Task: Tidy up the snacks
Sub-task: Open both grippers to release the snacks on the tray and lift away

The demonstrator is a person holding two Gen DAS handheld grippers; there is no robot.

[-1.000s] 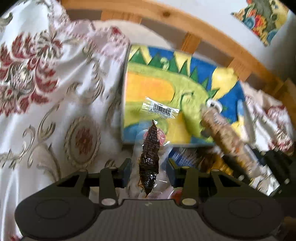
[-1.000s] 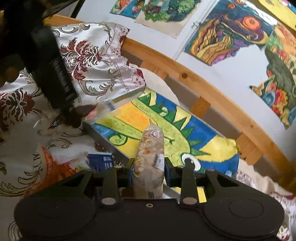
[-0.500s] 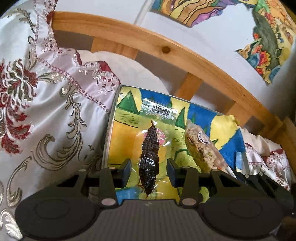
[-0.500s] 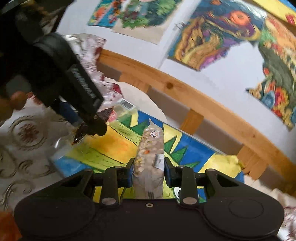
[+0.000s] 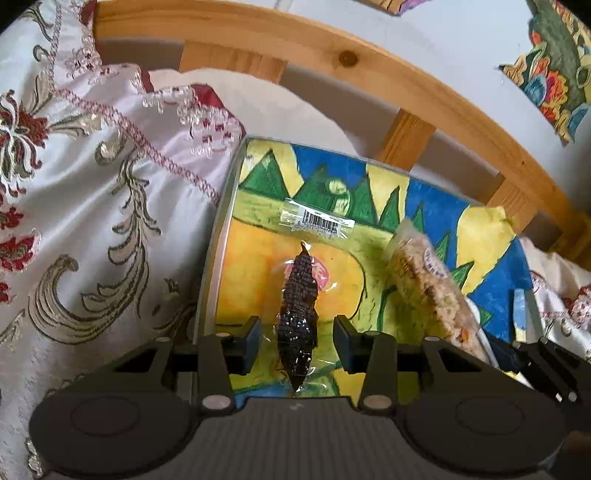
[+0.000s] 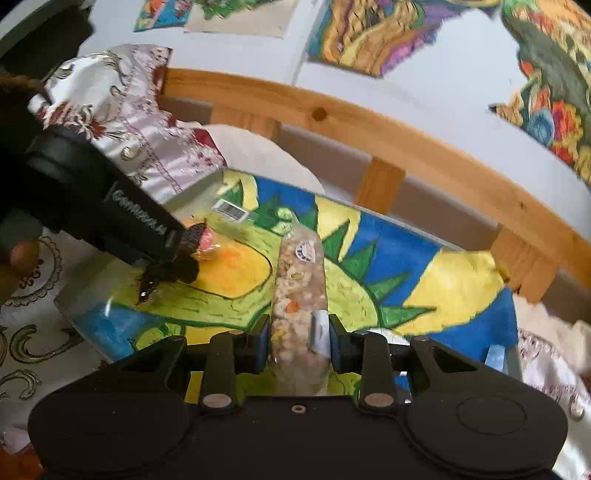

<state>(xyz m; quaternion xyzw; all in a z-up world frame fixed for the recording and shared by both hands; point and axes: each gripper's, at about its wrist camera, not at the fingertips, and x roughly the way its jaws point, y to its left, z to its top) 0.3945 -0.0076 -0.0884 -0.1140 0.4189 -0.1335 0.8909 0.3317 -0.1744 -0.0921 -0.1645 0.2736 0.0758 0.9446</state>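
Note:
A clear packet holding a dark dried snack point(image 5: 297, 317) lies between the fingers of my left gripper point(image 5: 297, 341), over the left part of a painted board point(image 5: 424, 206). The jaws stand wide of the packet with gaps on both sides, so the left gripper is open. The packet and the left gripper also show in the right wrist view point(image 6: 192, 240). My right gripper point(image 6: 298, 341) is shut on a clear bag of mixed puffed snack point(image 6: 299, 280), held above the middle of the board point(image 6: 443, 273). That bag shows at the right of the left wrist view point(image 5: 428, 288).
The board lies on a bed with a white floral brocade cover point(image 5: 92, 206). A wooden slatted headboard point(image 6: 369, 122) runs behind it, with colourful paintings point(image 6: 391, 33) on the wall above. A white pillow point(image 5: 258, 96) sits behind the board.
Both grippers moved forward over the board. The left jaws have opened, and the dark snack packet now lies loose between them. The right gripper still holds the puffed snack bag.

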